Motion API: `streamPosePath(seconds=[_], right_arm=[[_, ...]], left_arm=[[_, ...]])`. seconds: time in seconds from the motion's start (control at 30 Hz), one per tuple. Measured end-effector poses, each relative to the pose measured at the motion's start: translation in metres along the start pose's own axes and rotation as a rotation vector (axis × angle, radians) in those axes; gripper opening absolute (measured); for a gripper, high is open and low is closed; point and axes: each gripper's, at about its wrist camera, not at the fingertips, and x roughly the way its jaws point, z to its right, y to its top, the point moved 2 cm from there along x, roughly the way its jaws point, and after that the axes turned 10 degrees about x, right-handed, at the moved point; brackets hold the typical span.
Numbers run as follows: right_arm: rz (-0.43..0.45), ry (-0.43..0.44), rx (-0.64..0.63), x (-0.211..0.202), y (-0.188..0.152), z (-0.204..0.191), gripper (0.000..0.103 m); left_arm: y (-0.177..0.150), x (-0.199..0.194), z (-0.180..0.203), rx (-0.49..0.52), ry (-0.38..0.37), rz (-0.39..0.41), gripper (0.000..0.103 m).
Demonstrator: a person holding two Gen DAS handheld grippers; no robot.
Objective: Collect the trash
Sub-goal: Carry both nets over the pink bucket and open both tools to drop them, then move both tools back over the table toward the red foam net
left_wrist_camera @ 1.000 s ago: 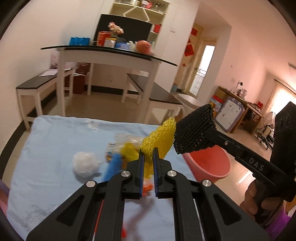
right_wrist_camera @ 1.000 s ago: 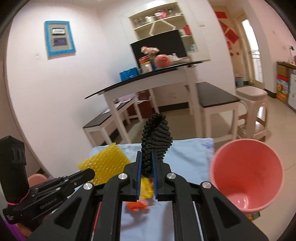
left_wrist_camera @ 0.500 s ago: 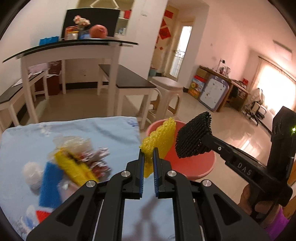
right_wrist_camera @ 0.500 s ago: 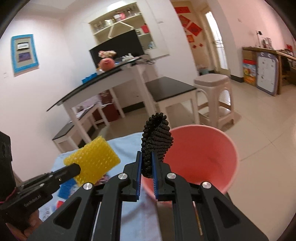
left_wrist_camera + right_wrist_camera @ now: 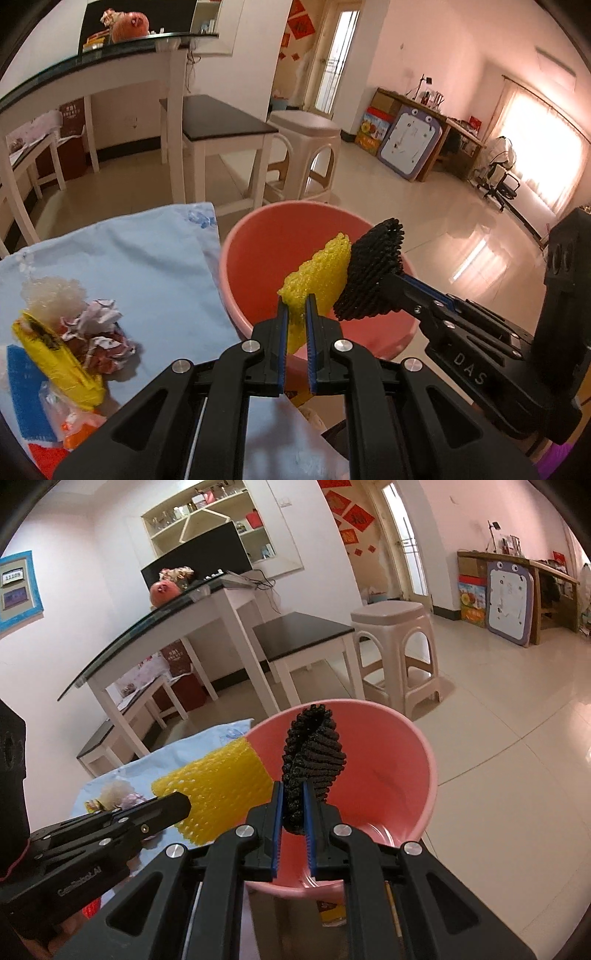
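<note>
I see pale pink walls [image 5: 110,590] and a glossy tiled floor [image 5: 517,720]. A glass-topped white table [image 5: 207,609] stands by dark benches [image 5: 218,118] and a beige plastic stool [image 5: 399,627]. A wall shelf [image 5: 221,517] holds a dark screen [image 5: 199,559]. Bright daylight enters a curtained window [image 5: 546,147] on my right.

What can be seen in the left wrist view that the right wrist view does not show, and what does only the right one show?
Only the left wrist view shows the yellow wrapper, the blue piece and the crumpled paper on the light blue cloth. Only the right wrist view shows the blue picture frame on the wall. Both show the pink bucket, the yellow foam net in the left tool and the black foam net in the right tool.
</note>
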Motion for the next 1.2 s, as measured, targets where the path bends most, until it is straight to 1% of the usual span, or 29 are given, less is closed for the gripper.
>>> streamPosePath(seconds=[0.17, 0.3, 0.37, 0.4, 0.43, 0.47, 0.5, 0.53, 0.6, 0.9, 1.03, 1.2], right_arm=[[-0.015, -0.02, 0.004, 0.01, 0.0, 0.004, 0.011], [-0.021, -0.036, 0.01, 0.015, -0.001, 0.004, 0.012], [-0.024, -0.037, 0.015, 0.017, -0.001, 0.005, 0.015], [-0.023, -0.038, 0.016, 0.017, 0.0, 0.006, 0.019], [-0.021, -0.04, 0.017, 0.016, 0.0, 0.006, 0.023], [-0.017, -0.044, 0.017, 0.016, 0.0, 0.008, 0.034], [-0.009, -0.046, 0.018, 0.015, 0.0, 0.008, 0.04], [-0.003, -0.045, 0.018, 0.014, 0.0, 0.008, 0.041], [0.0, -0.045, 0.014, 0.013, 0.001, 0.008, 0.041], [0.012, -0.039, 0.012, 0.004, 0.001, 0.005, 0.042], [0.028, -0.028, 0.006, -0.008, 0.001, 0.001, 0.042], [0.047, -0.001, -0.003, -0.028, -0.003, -0.01, 0.043]], left_arm=[[0.001, 0.009, -0.001, -0.003, 0.02, -0.006, 0.009], [0.002, 0.018, -0.004, -0.019, -0.005, -0.031, 0.01], [0.002, 0.018, -0.004, -0.03, -0.012, -0.038, 0.013], [0.002, 0.019, -0.006, -0.042, -0.02, -0.04, 0.017], [0.002, 0.019, -0.007, -0.048, -0.022, -0.04, 0.023], [0.002, 0.019, -0.008, -0.054, -0.023, -0.039, 0.027], [0.003, 0.018, -0.009, -0.057, -0.026, -0.037, 0.034], [0.003, 0.018, -0.008, -0.06, -0.028, -0.034, 0.037], [0.004, 0.016, -0.009, -0.061, -0.037, -0.03, 0.038], [0.005, -0.005, 0.0, -0.039, -0.037, 0.009, 0.038], [0.003, -0.017, 0.006, -0.026, -0.03, 0.029, 0.038], [-0.003, -0.041, 0.006, -0.042, -0.014, 0.059, 0.038]])
